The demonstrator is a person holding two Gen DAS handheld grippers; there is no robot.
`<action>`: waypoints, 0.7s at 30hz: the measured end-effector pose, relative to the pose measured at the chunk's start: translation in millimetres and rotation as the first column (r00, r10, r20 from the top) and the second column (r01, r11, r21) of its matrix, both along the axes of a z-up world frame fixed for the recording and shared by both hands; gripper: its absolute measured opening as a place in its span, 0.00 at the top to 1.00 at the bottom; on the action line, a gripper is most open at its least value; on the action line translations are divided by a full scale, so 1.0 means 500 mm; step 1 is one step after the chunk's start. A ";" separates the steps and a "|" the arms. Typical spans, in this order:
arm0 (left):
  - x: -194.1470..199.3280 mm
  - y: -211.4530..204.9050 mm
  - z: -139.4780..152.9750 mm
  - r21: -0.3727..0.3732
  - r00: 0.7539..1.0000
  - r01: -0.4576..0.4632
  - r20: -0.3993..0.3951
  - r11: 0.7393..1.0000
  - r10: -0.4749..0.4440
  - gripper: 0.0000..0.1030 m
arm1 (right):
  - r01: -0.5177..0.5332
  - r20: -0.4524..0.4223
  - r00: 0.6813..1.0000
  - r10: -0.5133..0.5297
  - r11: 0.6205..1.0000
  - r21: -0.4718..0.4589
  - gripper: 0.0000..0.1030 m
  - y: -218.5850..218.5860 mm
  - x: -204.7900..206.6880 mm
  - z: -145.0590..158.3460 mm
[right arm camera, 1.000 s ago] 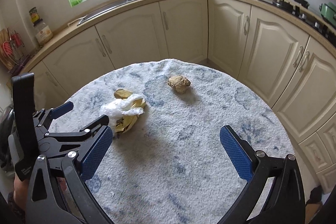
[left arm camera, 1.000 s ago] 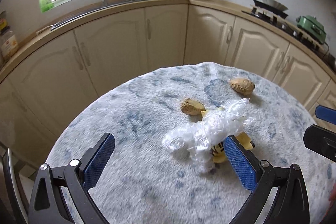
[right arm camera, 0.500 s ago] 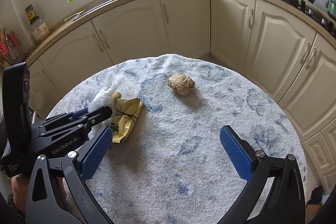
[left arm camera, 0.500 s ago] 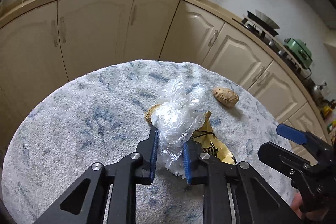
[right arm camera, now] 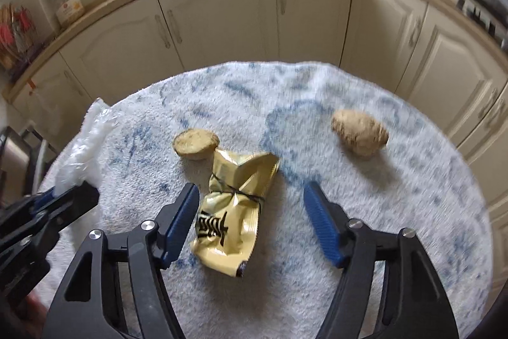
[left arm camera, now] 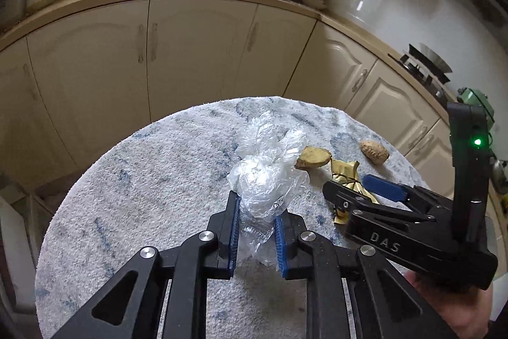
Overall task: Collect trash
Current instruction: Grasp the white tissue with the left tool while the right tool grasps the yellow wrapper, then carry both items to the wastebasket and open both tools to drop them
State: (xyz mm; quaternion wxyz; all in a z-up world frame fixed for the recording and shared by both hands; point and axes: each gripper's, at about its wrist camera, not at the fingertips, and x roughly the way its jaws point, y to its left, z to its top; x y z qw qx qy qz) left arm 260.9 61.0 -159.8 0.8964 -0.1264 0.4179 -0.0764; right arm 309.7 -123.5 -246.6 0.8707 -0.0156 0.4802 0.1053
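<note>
two hand-held grippers work over the table [right arm camera: 317, 91]: the left hand-held gripper [left arm camera: 255, 231] pinches the clear plastic bag [left arm camera: 266, 170]; the right hand-held gripper [right arm camera: 250, 221], its jaws just closing, straddles the gold wrapper [right arm camera: 231, 212], pads not yet pressing; potato pieces [right arm camera: 196, 143] lie at twelve o'clock.

The rug [right arm camera: 317, 291] is bare on its left side and near the front edge, so a gripper can pass there. In the middle lie a gold wrapper [right arm camera: 231, 212], a cut potato [right arm camera: 195, 143] touching it, and a whole potato [right arm camera: 360, 132] off alone to the right.
</note>
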 end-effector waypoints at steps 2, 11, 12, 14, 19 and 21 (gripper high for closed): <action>0.010 0.009 0.003 -0.006 1.000 -0.001 0.000 1.000 0.001 0.85 | -0.023 0.008 1.000 0.023 1.000 0.003 0.64 0.007 -0.008 0.002; 0.014 -0.018 0.040 -0.012 0.999 0.013 0.034 1.000 -0.013 0.85 | -0.006 0.017 1.000 0.004 0.993 0.118 0.65 -0.066 -0.098 0.040; 0.012 -0.022 0.048 -0.010 0.999 0.016 0.040 1.000 -0.016 0.85 | -0.003 0.021 1.000 0.001 0.993 0.121 0.65 -0.073 -0.110 0.048; -0.024 -0.047 0.059 -0.003 0.998 0.024 0.056 1.000 -0.024 0.85 | 0.004 0.033 0.999 -0.009 0.991 0.135 0.65 -0.087 -0.137 0.066; -0.088 -0.111 0.089 0.023 0.994 0.056 0.094 0.998 -0.058 0.85 | 0.019 0.072 0.997 -0.031 0.988 0.156 0.65 -0.137 -0.218 0.115; -0.127 -0.125 0.100 0.037 0.991 0.068 0.110 0.997 -0.071 0.85 | 0.025 0.088 0.995 -0.040 0.985 0.169 0.65 -0.159 -0.250 0.134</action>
